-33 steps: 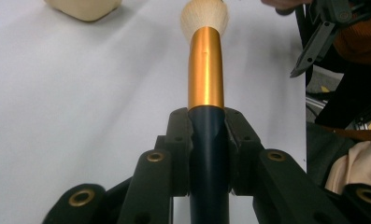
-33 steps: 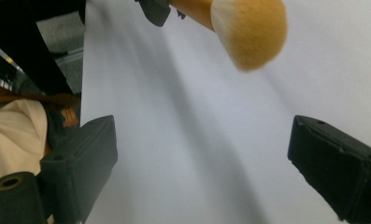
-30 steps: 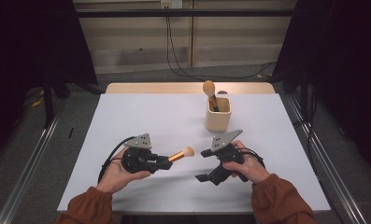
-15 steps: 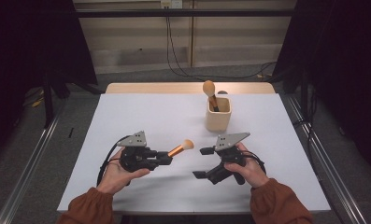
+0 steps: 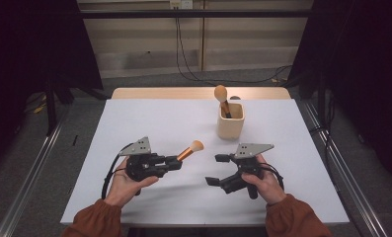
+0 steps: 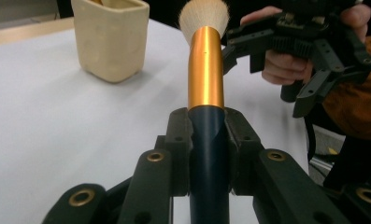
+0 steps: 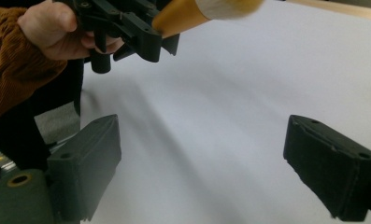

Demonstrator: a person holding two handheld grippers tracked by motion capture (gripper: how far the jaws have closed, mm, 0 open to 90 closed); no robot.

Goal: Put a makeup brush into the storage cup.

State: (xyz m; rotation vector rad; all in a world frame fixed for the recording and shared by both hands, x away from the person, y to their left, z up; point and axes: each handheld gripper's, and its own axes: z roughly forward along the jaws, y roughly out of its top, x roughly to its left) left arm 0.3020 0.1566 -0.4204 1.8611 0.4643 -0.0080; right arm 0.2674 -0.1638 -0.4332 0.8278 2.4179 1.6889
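Note:
My left gripper [image 5: 176, 160] is shut on the dark handle of a makeup brush [image 5: 188, 150] with a copper ferrule and pale bristles. The brush points up and right, above the white table [image 5: 183, 113]. In the left gripper view the handle sits clamped between the jaws [image 6: 206, 126], and the brush [image 6: 205, 70] reaches toward the right gripper [image 6: 272, 70]. My right gripper [image 5: 213, 169] is open and empty, just right of the bristles. Its jaws stand wide apart [image 7: 202, 154] over bare table. The brush [image 7: 192, 14] is at the top of that view.
A cream cup [image 5: 230, 121] stands at the back right of the table and holds a second brush [image 5: 220, 94] upright. The same cup [image 6: 110, 37] is at the upper left of the left gripper view. A wooden strip runs along the table's far edge.
The brush head has lifted slightly in the left gripper. The right gripper has shifted a little to the right, still open.

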